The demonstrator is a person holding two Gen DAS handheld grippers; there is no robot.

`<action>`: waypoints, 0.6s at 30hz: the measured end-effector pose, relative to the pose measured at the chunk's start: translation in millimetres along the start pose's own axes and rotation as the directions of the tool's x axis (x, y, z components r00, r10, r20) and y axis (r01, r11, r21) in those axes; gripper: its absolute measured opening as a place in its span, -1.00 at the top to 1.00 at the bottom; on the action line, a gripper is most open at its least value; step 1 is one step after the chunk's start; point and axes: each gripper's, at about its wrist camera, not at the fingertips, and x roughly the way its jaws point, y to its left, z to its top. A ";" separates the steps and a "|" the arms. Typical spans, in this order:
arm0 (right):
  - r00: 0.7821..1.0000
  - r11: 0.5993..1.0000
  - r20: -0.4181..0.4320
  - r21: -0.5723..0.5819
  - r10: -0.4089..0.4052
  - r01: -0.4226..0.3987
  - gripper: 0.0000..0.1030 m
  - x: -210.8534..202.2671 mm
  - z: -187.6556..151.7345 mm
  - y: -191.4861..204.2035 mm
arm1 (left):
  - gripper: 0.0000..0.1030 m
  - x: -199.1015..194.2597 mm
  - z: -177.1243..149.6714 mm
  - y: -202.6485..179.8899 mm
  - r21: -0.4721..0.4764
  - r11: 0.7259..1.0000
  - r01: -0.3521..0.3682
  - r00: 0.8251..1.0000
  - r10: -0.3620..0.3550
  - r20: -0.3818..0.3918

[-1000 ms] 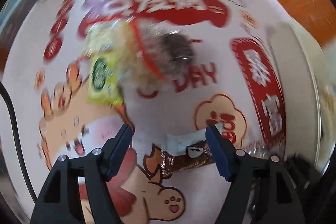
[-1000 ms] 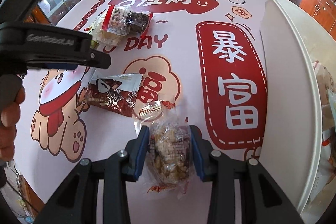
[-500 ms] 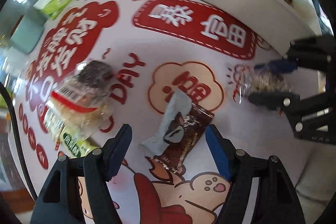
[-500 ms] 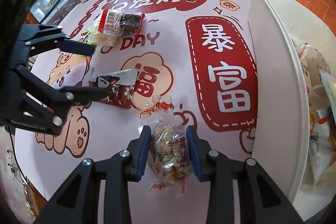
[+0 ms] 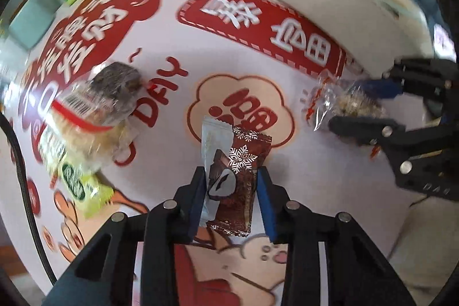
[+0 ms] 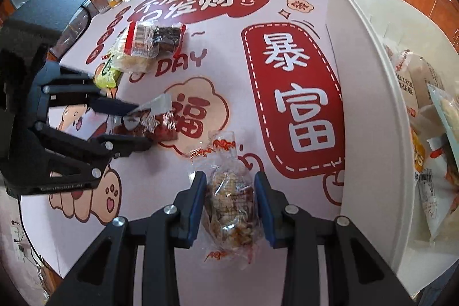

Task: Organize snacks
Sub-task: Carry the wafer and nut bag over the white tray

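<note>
Left hand-held gripper (image 5: 231, 197) has closed in on the brown snowflake wrapper (image 5: 235, 177), its length running straight out between the fingers; half a second ago they were wide. Right hand-held gripper (image 6: 229, 201) still pinches the clear nut-brittle bag (image 6: 229, 197), nearer the white bin (image 6: 370, 93).

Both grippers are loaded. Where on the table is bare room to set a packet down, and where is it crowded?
Free: the printed tablecloth between the snack pile and the white tray, over the red panel. Also the near strip left of the right gripper. Crowded: around the left gripper on the brown snowflake packet, and inside the tray.
</note>
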 end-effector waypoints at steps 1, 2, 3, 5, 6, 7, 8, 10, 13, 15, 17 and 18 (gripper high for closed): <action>1.000 1.000 0.007 0.001 0.004 -0.004 0.32 -2.9 0.7 0.0 | 0.37 -6.9 -0.9 1.3 -0.030 1.000 0.002 1.000 -0.002 0.021; 1.000 1.000 0.021 0.000 0.012 -0.012 0.32 -8.7 2.6 0.4 | 0.37 -17.8 -0.9 2.2 -0.068 0.998 0.002 0.999 0.001 0.049; 0.999 1.000 0.033 -0.002 0.017 -0.017 0.32 -13.0 3.8 0.7 | 0.37 -24.5 -0.4 1.9 -0.088 0.996 0.004 0.998 0.002 0.065; 0.997 1.000 0.076 -0.011 0.026 -0.025 0.32 -28.4 7.9 1.5 | 0.37 -46.2 3.3 -2.2 -0.126 0.992 0.005 0.993 0.011 0.118; 0.995 0.999 0.095 -0.014 0.030 -0.029 0.32 -35.7 9.4 1.5 | 0.38 -58.0 7.0 -4.8 -0.136 0.991 -0.002 0.989 0.022 0.143; 0.993 0.999 0.116 -0.017 0.035 -0.033 0.32 -43.8 11.1 0.9 | 0.38 -69.1 12.0 -9.6 -0.145 0.989 -0.016 0.985 0.041 0.170; 0.988 0.999 0.153 -0.019 0.038 -0.035 0.32 -57.5 13.9 -1.3 | 0.38 -83.0 18.6 -13.4 -0.160 0.987 -0.034 0.978 0.066 0.197; 0.976 0.999 0.216 -0.015 0.032 -0.029 0.32 -80.6 18.9 -8.2 | 0.38 -111.5 36.7 -23.1 -0.184 0.981 -0.056 0.958 0.105 0.266; 0.953 1.000 0.302 0.008 0.007 -0.009 0.32 -111.9 24.4 -22.6 | 0.37 -148.7 66.8 -38.5 -0.213 0.975 -0.058 0.922 0.134 0.363; 0.938 0.999 0.344 0.041 -0.034 0.022 0.32 -132.3 28.1 -37.2 | 0.37 -165.1 86.4 -51.6 -0.230 0.972 -0.040 0.901 0.135 0.412; 0.930 0.995 0.359 0.091 -0.075 0.045 0.32 -149.9 29.2 -57.7 | 0.37 -179.1 106.8 -65.8 -0.233 0.972 -0.018 0.880 0.127 0.458; 0.928 0.992 0.361 0.113 -0.087 0.049 0.32 -155.5 29.2 -65.9 | 0.37 -183.7 116.0 -73.4 -0.229 0.973 -0.022 0.870 0.131 0.474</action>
